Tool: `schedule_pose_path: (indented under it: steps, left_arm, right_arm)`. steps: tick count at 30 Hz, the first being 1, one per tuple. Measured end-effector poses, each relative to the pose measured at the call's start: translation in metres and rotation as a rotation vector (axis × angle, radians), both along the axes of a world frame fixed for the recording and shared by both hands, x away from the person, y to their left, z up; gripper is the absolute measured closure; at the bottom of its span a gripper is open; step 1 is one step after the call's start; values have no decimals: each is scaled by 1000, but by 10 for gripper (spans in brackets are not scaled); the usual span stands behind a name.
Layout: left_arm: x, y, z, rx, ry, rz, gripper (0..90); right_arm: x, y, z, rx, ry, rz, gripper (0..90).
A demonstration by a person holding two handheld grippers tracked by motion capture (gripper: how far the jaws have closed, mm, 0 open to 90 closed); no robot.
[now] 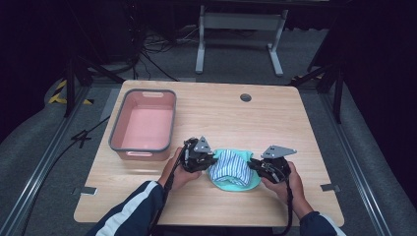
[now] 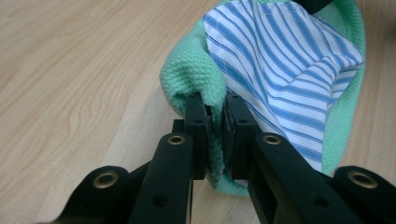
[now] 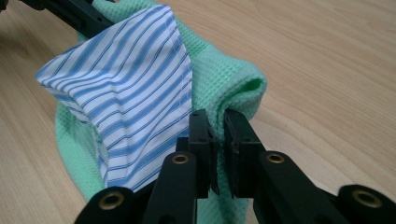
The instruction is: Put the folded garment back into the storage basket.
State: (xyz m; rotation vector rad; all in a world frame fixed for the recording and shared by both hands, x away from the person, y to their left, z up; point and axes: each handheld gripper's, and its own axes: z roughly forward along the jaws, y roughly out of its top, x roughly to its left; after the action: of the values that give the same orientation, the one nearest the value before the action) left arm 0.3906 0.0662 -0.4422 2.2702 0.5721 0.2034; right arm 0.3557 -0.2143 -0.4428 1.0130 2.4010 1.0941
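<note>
A mint-green waffle cloth point(image 1: 241, 185) lies near the table's front edge, with a blue-and-white striped cloth point(image 1: 230, 167) bunched on top of it. My left gripper point(image 1: 211, 162) is shut on the green cloth's left edge; in the left gripper view the green cloth point(image 2: 187, 65) is pinched between the jaws of my left gripper point(image 2: 215, 116), beside the striped cloth point(image 2: 285, 70). My right gripper point(image 1: 252, 165) is shut on the right edge; in the right gripper view my right gripper point(image 3: 217, 126) clamps a fold of the green cloth point(image 3: 229, 79), and the striped cloth point(image 3: 126, 88) is raised between the two grippers.
A pink bin point(image 1: 142, 147) with a grey rim stands on the wooden table point(image 1: 275, 118) at the left, just behind my left hand. A round cable hole point(image 1: 245, 97) sits near the far edge. Stand legs and cables are on the floor beyond.
</note>
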Motion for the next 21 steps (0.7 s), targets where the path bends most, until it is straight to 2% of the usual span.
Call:
schedule_pose_path:
  steps: [2,11,21]
  left_arm:
    - [0,-1,5,11,-12,-10,822]
    - [3,2,36,6,-66,-12,823]
    - [6,16,71,-9,-126,17,824]
  right_arm:
    - [0,-1,5,9,-2,0,824]
    - [4,0,28,28,-28,-5,824]
    - [14,15,61,20,-74,13,824]
